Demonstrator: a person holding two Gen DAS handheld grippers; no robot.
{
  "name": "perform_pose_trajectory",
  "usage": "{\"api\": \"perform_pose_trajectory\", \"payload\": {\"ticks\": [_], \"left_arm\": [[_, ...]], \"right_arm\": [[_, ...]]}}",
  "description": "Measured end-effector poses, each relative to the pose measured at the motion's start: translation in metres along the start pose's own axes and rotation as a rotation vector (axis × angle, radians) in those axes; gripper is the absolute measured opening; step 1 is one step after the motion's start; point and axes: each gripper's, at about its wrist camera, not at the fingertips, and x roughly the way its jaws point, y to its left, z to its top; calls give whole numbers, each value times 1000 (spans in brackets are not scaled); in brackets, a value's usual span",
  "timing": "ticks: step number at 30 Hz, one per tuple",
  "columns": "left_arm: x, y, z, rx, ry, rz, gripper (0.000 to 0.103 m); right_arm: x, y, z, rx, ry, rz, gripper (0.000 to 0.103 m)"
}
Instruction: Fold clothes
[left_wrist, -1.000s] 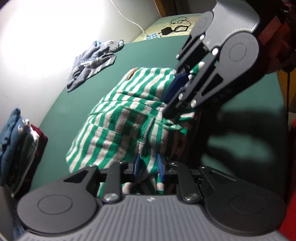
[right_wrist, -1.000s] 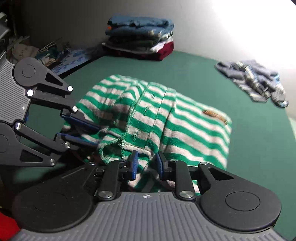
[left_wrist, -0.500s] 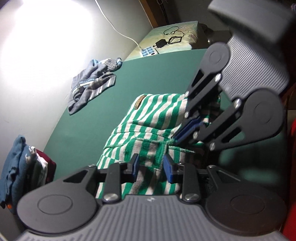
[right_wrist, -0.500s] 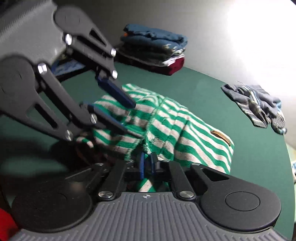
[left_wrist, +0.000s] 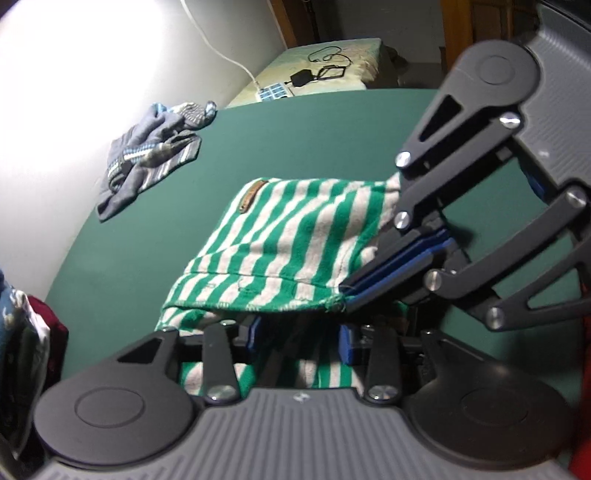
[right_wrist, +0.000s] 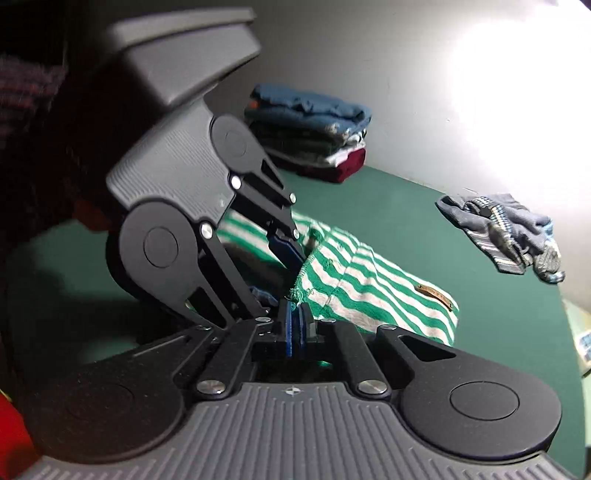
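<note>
Striped garment (left_wrist: 291, 236) on our green table (left_wrist: 147, 236), left view: our left gripper (left_wrist: 299, 338) opening, cloth loose between its pads, near hem hidden; right view: our right gripper (right_wrist: 294, 328) clenched on the corner, left gripper body hiding the rest.

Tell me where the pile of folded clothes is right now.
The folded stack sits at the far edge of the green table, against the wall, in the right wrist view; it lies beyond the striped garment.
</note>
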Motion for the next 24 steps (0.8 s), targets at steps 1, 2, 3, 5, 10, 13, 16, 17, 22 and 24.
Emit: {"api": "perform_pose_trajectory", "payload": {"ticks": [1,2,3,5,10,13,16,17,22,24], "left_arm": [[0,-2,-2,12,-2,0,39],[-4,-1,-4,7,-3,-14,39],[-9,1,-5,1,-5,-25,39],[-20,1,-8,13,-3,-33,39],[-52,6,-7,62,-28,-33,43],[-50,22,-5,13,-52,4,53],[-25,44,-5,-91,-41,3,52],[-16,50,-6,-128,-34,-9,52],[6,53,-9,-224,-39,-85,65],[10,48,-8,-241,-49,-104,73]], "right_arm": [[2,-1,-1,5,13,9,4],[4,-3,-3,10,27,18,4],[6,-4,-4,14,39,27,4],[7,3,-5,-30,42,40,4],[17,23,-8,-178,55,5,5],[21,26,-8,-211,75,2,5],[23,27,-8,-224,86,1,5],[23,28,-7,-231,86,-2,5],[24,28,-5,-218,85,-6,5],[25,27,-5,-209,85,-6,5]]}}
